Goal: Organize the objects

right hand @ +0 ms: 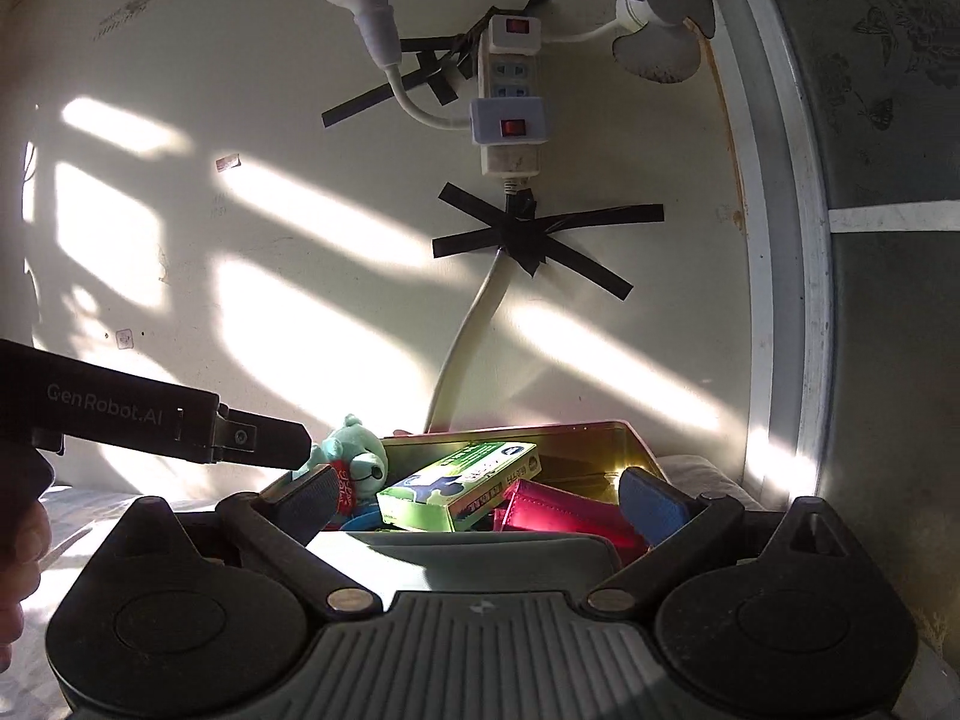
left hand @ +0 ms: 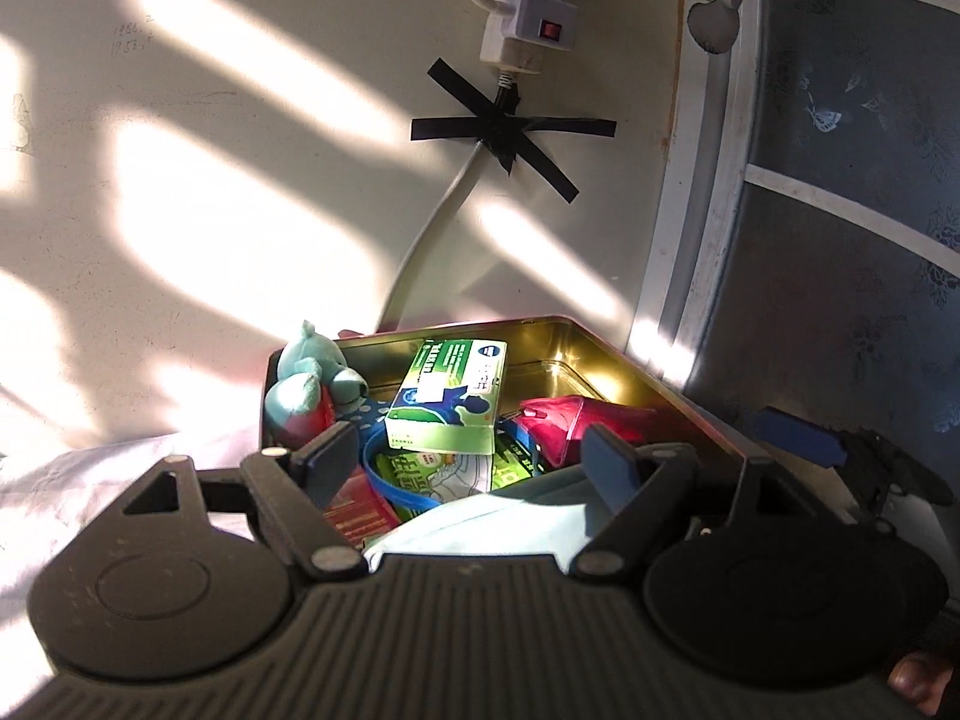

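An open gold metal tin (left hand: pixel 600 354) (right hand: pixel 606 438) sits against the wall, full of items: a green box (left hand: pixel 447 399) (right hand: pixel 462 483) on top, a teal plush toy (left hand: pixel 312 378) (right hand: pixel 354 459) at its left corner, a red pouch (left hand: pixel 576 420) (right hand: pixel 558 510) on the right, a blue ring (left hand: pixel 390 480) and a pale grey flat item (left hand: pixel 480 522) (right hand: pixel 480 552) at the near side. My left gripper (left hand: pixel 468 462) is open and empty over the tin's near edge. My right gripper (right hand: pixel 480 498) is open and empty just before the tin.
A power strip (right hand: pixel 510 108) with a taped cable (right hand: pixel 474 324) hangs on the wall behind. A small white fan (right hand: pixel 660 18) is clipped above. A grey window frame (right hand: pixel 786 240) runs down the right. White bedding (left hand: pixel 90 480) lies left of the tin.
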Demonstrator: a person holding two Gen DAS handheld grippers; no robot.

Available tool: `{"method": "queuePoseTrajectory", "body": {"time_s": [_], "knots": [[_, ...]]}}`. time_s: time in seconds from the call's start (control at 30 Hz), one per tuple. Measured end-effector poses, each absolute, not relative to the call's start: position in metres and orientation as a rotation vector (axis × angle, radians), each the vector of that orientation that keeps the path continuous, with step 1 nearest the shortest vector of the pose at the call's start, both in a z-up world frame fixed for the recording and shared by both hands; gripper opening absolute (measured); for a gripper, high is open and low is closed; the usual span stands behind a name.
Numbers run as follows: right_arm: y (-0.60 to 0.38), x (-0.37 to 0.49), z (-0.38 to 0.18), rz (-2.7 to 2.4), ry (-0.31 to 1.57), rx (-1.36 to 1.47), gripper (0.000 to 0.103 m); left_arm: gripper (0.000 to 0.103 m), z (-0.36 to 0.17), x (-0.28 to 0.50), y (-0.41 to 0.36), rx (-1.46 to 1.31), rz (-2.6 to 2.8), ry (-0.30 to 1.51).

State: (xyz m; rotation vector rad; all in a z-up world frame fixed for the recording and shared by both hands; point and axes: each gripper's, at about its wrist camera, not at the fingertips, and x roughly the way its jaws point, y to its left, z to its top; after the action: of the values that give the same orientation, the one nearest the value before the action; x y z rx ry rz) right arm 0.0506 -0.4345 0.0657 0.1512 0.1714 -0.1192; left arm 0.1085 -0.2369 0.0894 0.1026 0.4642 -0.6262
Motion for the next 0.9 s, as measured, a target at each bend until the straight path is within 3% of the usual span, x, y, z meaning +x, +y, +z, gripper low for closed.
{"method": "queuePoseTrajectory", "body": {"time_s": [0.27,0.9], "knots": [[-0.416,-0.015,0.056,-0.164,0.190,0.259,0.096,0.083,0.068,0.073,-0.205,0.189,-0.519,0.506],[-0.368,-0.062,0.057,-0.145,0.244,0.338,0.095,0.087,0.029,0.019,-0.147,0.218,-0.424,0.543]]}}
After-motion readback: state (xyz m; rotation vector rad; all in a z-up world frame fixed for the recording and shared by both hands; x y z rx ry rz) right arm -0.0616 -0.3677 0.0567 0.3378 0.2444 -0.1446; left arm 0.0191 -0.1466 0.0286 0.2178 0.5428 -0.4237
